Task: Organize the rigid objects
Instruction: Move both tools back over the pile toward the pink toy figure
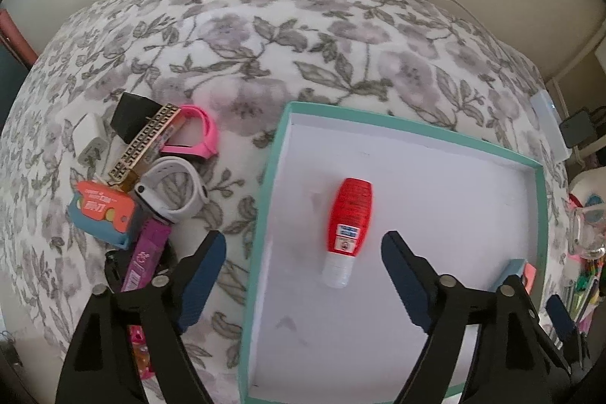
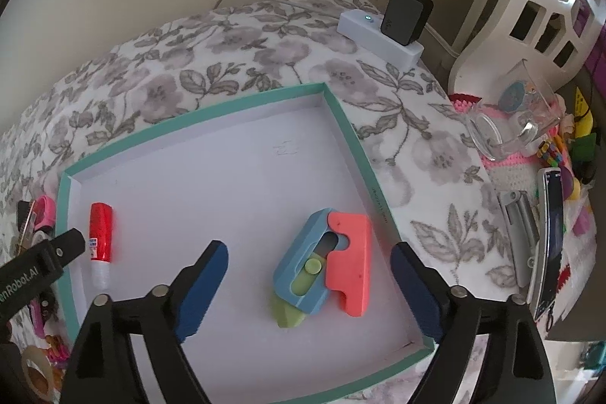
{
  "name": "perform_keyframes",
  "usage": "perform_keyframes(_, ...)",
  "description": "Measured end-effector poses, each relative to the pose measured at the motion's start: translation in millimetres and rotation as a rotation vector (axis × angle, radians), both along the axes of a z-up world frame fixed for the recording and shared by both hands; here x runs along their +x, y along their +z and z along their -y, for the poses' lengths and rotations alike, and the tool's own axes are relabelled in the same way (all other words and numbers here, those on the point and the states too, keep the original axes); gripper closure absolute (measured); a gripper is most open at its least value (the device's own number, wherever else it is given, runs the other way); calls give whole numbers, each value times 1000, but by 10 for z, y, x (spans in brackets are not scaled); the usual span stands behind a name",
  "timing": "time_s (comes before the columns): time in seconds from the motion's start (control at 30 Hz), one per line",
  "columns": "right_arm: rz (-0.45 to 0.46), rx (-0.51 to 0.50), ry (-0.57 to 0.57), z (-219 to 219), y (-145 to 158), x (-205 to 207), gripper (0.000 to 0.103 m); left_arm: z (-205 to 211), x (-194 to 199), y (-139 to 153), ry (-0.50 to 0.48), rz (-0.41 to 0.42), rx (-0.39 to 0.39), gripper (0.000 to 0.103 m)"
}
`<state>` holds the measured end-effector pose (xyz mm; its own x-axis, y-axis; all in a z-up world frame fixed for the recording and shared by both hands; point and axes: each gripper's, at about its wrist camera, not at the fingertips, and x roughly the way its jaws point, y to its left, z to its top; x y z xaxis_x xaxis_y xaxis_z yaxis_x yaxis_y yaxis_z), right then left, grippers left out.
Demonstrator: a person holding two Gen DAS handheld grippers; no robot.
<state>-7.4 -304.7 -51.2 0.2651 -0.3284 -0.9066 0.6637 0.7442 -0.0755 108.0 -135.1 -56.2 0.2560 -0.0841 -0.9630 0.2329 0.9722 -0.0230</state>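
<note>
A shallow white tray with a teal rim (image 1: 265, 199) lies on a flowered cloth. Inside it a red bottle with a white cap (image 1: 347, 222) lies on its side, just ahead of my left gripper (image 1: 303, 275), whose blue pads stand wide apart and touch nothing. In the right wrist view a blue and coral toy cutter with a green blade (image 2: 322, 264) lies in the tray (image 2: 348, 124) between the pads of my right gripper (image 2: 310, 286), which stand clear of it. The red bottle (image 2: 101, 233) rests by the tray's left wall.
Left of the tray is a pile: pink band (image 1: 197, 135), white watch (image 1: 174, 192), black box (image 1: 132, 116), white plug (image 1: 89, 139), another orange and blue cutter (image 1: 102, 211). To the right are a power strip (image 2: 378, 33), a glass mug (image 2: 507, 124), a phone (image 2: 549, 241).
</note>
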Motion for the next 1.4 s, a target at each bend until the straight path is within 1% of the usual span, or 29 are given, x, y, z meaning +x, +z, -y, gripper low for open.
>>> perform_keyframes(0.07,5,0,3,-3,2,1,3,-23,14,-14,7,6,21,16)
perform_keyframes(0.1,8,0,2,-8,7,0,2,-36,16,-19,10,8,28,16)
perform_keyframes(0.2,10,-5,5,-8,14,0,1,-79,36,-41,24,5,44,13)
perform_keyframes(0.23,8,-9,7,-10,11,3,1,-93,42,-47,28,2,47,11)
perform_keyframes(0.27,6,-9,8,-10,7,4,0,-108,50,-57,32,-3,49,7)
perform_keyframes(0.37,7,2,12,-14,-8,4,0,-147,67,-66,42,-4,51,7)
perform_keyframes(0.53,9,18,7,-26,-24,-1,0,-186,86,-52,39,8,84,7)
perform_keyframes(0.6,15,26,5,-35,-11,-2,0,-230,107,-15,42,1,77,6)
perform_keyframes(0.7,48,26,17,-93,93,7,0,-317,138,105,47,5,52,6)
perform_keyframes(0.8,101,4,51,-228,298,40,0,-441,156,310,45,45,57,6)
perform_keyframes(0.93,196,-18,131,-533,628,109,0,-697,160,617,54,125,70,6)
perform_keyframes(1.07,264,-14,197,-840,861,166,0,-1095,144,900,92,200,67,6)
perform_keyframes(1.13,290,-6,242,-1022,950,213,0,-1250,133,962,114,219,70,6)
perform_keyframes(1.27,309,42,309,-1293,973,290,0,-1584,131,1018,176,236,77,6)
perform_keyframes(1.4,277,88,358,-1532,836,402,0,-1800,137,941,211,212,82,6)
